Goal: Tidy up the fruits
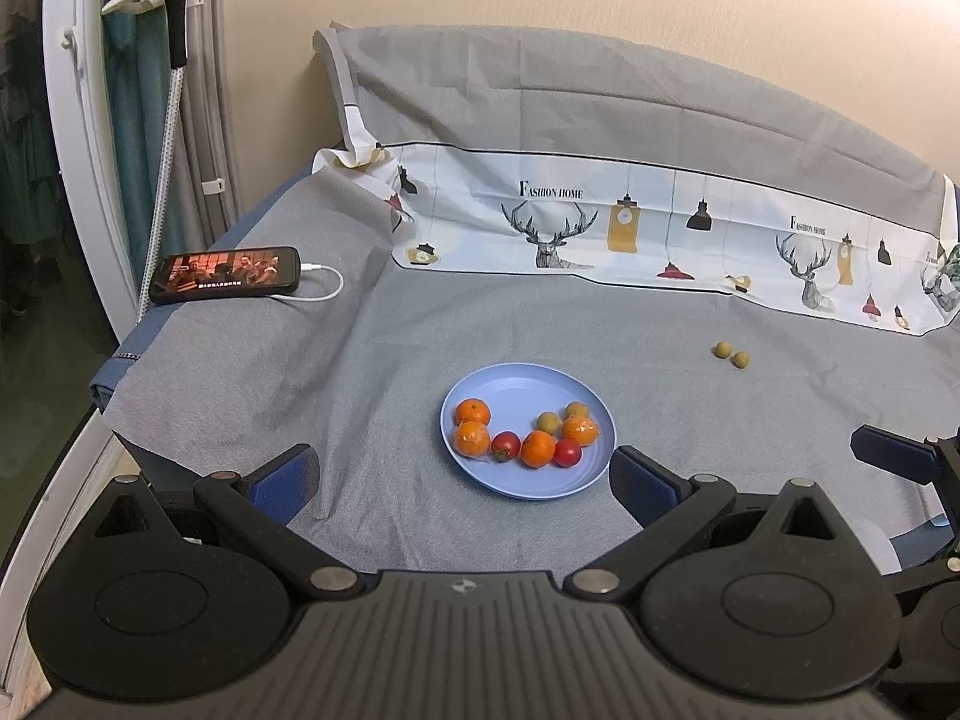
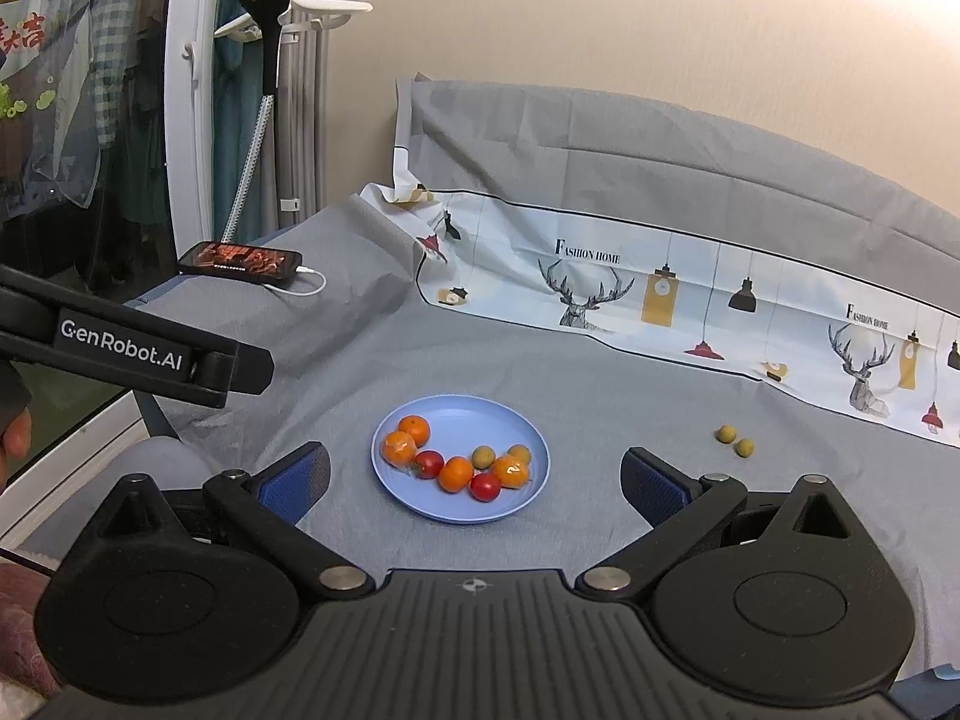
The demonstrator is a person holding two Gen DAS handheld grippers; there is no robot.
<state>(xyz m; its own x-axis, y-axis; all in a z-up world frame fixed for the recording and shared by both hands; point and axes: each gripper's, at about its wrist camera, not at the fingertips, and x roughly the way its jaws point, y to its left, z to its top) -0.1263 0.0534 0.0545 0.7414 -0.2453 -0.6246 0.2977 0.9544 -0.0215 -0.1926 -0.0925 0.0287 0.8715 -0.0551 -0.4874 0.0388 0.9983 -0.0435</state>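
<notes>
A matte grey woven sheet (image 1: pixel 420 330) lies under me, its white folded border (image 1: pixel 630 228) printed "Fashion Home". On it a smooth round pale-blue plate (image 1: pixel 528 483) holds glossy oranges (image 1: pixel 471 439), red tomatoes (image 1: pixel 567 452) and longans; two tan round longans (image 1: pixel 732 354) sit well apart. My left gripper (image 1: pixel 465 486) and right gripper (image 2: pixel 477 483) gape, empty.

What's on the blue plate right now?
The blue plate holds four oranges, two red tomatoes and two small yellowish-brown fruits. Two more small fruits lie off it on the grey cloth. Anything under the fruit is hidden.
</notes>
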